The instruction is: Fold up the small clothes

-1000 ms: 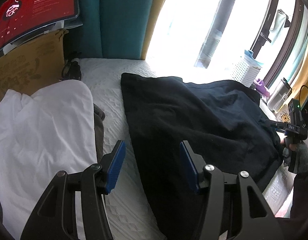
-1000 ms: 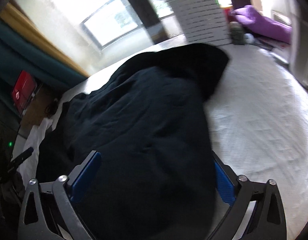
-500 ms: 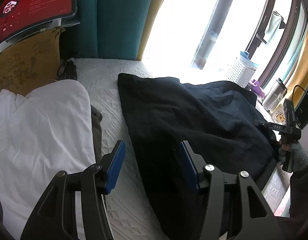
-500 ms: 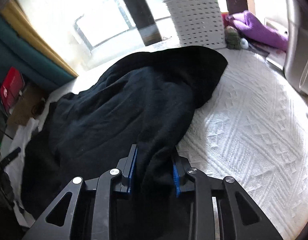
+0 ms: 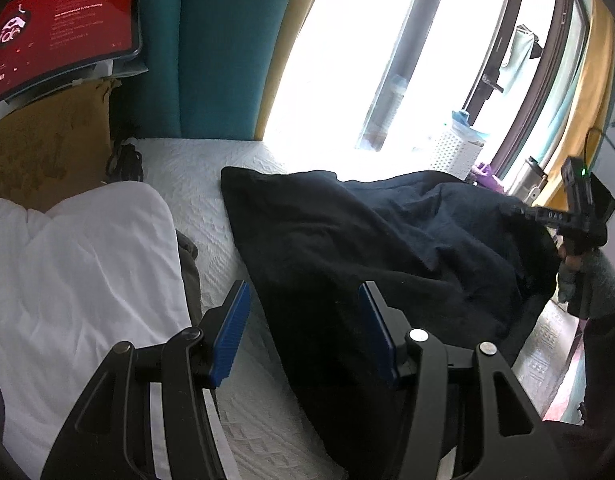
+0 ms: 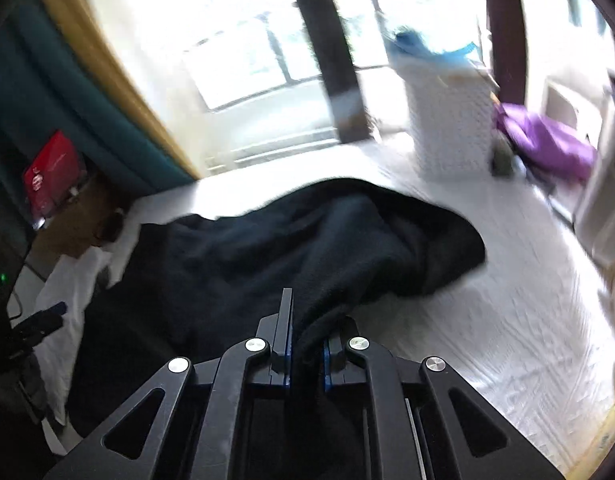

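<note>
2 grippers share the job, and only 1 has cloth. The right gripper [image 6: 305,354] has just been closing its jaws, and a bunched fold of the black garment [image 6: 307,248] sits pinched between the blue pads; that near edge rises off the bed [image 6: 507,320] into the jaws. The left gripper [image 5: 303,336] stands half spread and empty above the garment's edge nearest the white pillow [image 5: 75,264], with nothing between its pads.

The garment lies across the middle of the white quilted bed, rumpled, its far end towards the laundry basket [image 6: 447,120] by the window. It looks thick and soft, probably fleece or knit: limp, fairly heavy for its kind, not slippery, nothing to break. A single pinch will likely let it sag and trail. My judgement is that the left gripper should take the matching corner along the same edge, so the cloth hangs flat between 2 holds.
</note>
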Demonstrator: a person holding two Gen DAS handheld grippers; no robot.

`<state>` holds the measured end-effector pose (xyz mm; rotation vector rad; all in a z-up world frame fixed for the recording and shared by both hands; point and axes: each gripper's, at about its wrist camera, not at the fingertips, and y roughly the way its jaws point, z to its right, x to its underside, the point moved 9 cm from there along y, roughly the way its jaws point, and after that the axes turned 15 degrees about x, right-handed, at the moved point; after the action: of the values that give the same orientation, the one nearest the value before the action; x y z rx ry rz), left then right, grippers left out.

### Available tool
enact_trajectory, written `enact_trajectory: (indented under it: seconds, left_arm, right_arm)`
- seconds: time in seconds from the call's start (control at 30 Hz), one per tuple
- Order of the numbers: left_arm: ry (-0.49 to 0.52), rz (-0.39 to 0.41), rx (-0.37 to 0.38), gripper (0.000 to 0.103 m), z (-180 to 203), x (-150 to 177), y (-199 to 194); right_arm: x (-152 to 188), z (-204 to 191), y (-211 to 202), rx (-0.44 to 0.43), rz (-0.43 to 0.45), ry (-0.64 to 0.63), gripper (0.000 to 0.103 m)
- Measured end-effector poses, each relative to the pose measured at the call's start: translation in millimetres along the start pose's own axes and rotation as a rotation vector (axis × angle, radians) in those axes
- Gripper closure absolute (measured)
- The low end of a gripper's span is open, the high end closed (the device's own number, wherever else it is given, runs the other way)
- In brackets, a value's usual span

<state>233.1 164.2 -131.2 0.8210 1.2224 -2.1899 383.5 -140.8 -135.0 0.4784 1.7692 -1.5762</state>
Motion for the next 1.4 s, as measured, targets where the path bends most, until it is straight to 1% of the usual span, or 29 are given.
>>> enact_trajectory:
  seconds: [0.1, 0.13, 0.3, 0.33, 0.4, 0.47, 0.5, 0.6, 0.67, 0.73, 0.83, 0.9, 0.93, 1.0, 1.03, 1.07, 1.1, 1.23, 1.4]
  left_arm:
    - [0.005, 0.021, 0.021, 0.047, 0, 1, -7]
    - [0.006, 0.026, 0.025, 0.047, 0, 1, -9]
    - [0.006, 0.062, 0.049, 0.047, -3, 3, -26]
    - [0.004, 0.07, 0.052, 0.047, -4, 3, -30]
    - [-0.004, 0.084, 0.053, 0.047, -10, 5, -39]
    - [-0.014, 0.094, 0.046, 0.047, -16, 6, -48]
    - [-0.018, 0.1, 0.043, 0.047, -19, 7, -53]
    - [-0.03, 0.111, 0.029, 0.047, -29, 10, -65]
    - [-0.04, 0.11, 0.014, 0.047, -36, 13, -71]
    - [-0.046, 0.112, 0.006, 0.047, -41, 15, -76]
    - [-0.055, 0.112, -0.001, 0.047, -43, 19, -79]
    - [-0.056, 0.11, 0.0, 0.047, -41, 20, -77]
    - [-0.055, 0.11, 0.002, 0.047, -39, 20, -76]
    - [-0.049, 0.109, 0.009, 0.047, -32, 17, -73]
    - [-0.045, 0.109, 0.012, 0.047, -29, 16, -71]
    - [-0.038, 0.107, 0.017, 0.047, -23, 14, -68]
    - [-0.034, 0.105, 0.019, 0.047, -19, 13, -65]
    - [-0.008, 0.079, 0.032, 0.047, 5, 8, -48]
    - [0.033, 0.035, 0.065, 0.047, 44, 4, -20]
  right_arm:
    - [-12, -41, -12, 0.001, 0.03, -0.073, 0.093]
    - [-16, -62, -14, 0.005, 0.041, -0.111, 0.093]
    - [-11, -145, -10, -0.002, 0.045, -0.265, 0.093]
    - [-7, -166, -6, -0.018, 0.041, -0.288, 0.093]
    - [1, -197, -2, -0.051, 0.03, -0.32, 0.093]
    - [13, -233, 5, -0.104, 0.011, -0.354, 0.097]
    - [19, -252, 8, -0.122, 0.003, -0.378, 0.097]
    - [47, -299, 26, -0.168, -0.047, -0.429, 0.097]
    - [60, -313, 31, -0.191, -0.078, -0.43, 0.097]
    - [69, -319, 33, -0.212, -0.095, -0.417, 0.097]
    - [73, -315, 27, -0.22, -0.088, -0.388, 0.097]
    - [72, -307, 22, -0.2, -0.075, -0.374, 0.096]
    - [71, -299, 18, -0.171, -0.062, -0.364, 0.096]
    - [71, -288, 10, -0.156, -0.036, -0.349, 0.088]
    - [69, -278, 4, -0.146, -0.019, -0.334, 0.063]
    - [67, -270, 0, -0.14, -0.011, -0.32, 0.012]
    - [65, -262, -5, -0.146, 0.007, -0.299, 0.001]
    - [61, -227, -16, -0.112, 0.034, -0.272, 0.0]
    - [60, -172, -23, -0.082, 0.047, -0.2, 0.0]
